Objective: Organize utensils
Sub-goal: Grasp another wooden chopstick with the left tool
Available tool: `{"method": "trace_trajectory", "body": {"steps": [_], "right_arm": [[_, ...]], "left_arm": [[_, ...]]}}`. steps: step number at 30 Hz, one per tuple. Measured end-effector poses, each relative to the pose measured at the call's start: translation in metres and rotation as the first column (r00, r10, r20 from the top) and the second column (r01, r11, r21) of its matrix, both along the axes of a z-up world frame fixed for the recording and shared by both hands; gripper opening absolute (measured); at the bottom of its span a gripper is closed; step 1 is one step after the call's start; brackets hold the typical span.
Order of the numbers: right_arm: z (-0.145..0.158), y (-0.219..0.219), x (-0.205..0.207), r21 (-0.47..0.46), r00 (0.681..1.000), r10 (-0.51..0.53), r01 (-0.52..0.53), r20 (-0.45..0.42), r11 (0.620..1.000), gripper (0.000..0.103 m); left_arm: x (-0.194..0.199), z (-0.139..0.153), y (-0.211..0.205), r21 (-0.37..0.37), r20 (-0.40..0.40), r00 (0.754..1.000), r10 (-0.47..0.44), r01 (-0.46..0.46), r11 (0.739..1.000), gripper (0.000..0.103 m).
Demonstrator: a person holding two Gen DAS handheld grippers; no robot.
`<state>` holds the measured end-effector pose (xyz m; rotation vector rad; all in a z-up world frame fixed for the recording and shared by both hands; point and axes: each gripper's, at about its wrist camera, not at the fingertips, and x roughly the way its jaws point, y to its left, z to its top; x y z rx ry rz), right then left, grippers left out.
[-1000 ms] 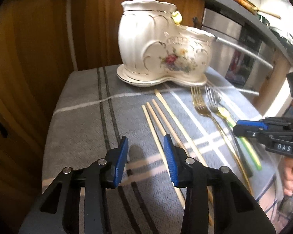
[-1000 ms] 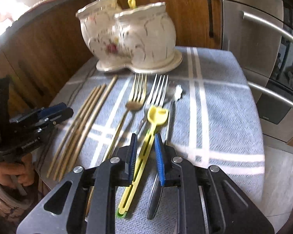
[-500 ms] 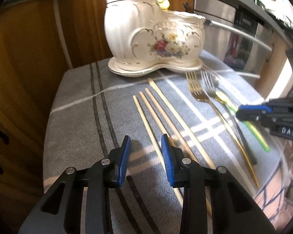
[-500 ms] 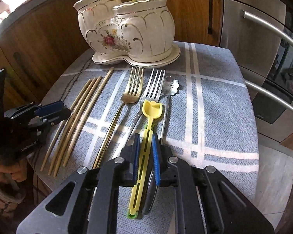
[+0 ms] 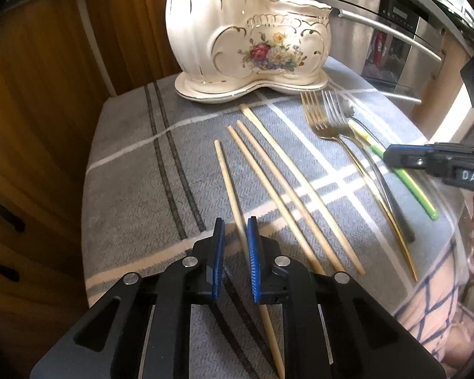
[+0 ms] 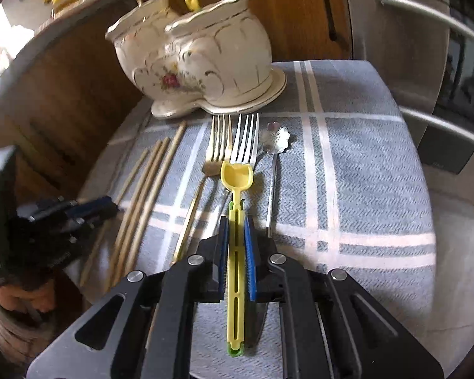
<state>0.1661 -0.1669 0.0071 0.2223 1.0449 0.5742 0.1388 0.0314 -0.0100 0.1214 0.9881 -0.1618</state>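
I work over the grey checked cloth [image 5: 136, 170], where the white floral ceramic holder [image 5: 237, 38] stands at the far edge and the utensils lie in a row in front of it. My right gripper [image 6: 236, 246] is clenched on the handle of the yellow spoon [image 6: 236, 177], which looks lifted slightly off the forks. To do this well I keep the squeeze firm, raise it straight up clear of the silver fork [image 6: 245, 140] and gold fork [image 6: 219, 142], then carry it bowl-first to one of the holder's openings without knocking the rim. My left gripper [image 5: 235, 243] straddles the leftmost chopstick [image 5: 227, 183], its jaws narrowly apart and not yet pinching; I should close only once the stick is centred. Compared with a second ago, the left jaws have narrowed and slid over that chopstick, and the right jaws have closed fully onto the spoon.
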Motion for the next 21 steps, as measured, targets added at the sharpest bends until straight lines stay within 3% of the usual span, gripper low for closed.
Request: {"method": "trace_trajectory", "body": {"steps": [9,15,21], "right_arm": [[0.019,-0.011,-0.005,0.019,0.999,-0.008,0.008,0.047,1.000,0.010],[0.015,-0.029,0.003,-0.115,0.996,-0.015,0.024,0.085,0.993,0.010],[-0.002,-0.032,0.014,-0.230,0.998,0.051,-0.039,0.044,0.972,0.010]], "left_arm": [[0.010,0.002,-0.006,0.031,-0.060,0.998,-0.029,0.031,0.999,0.016],[0.010,0.001,-0.007,0.041,-0.075,0.996,-0.042,0.045,0.998,0.016],[0.009,0.001,-0.008,0.055,-0.098,0.993,-0.068,0.073,0.996,0.016]]}}
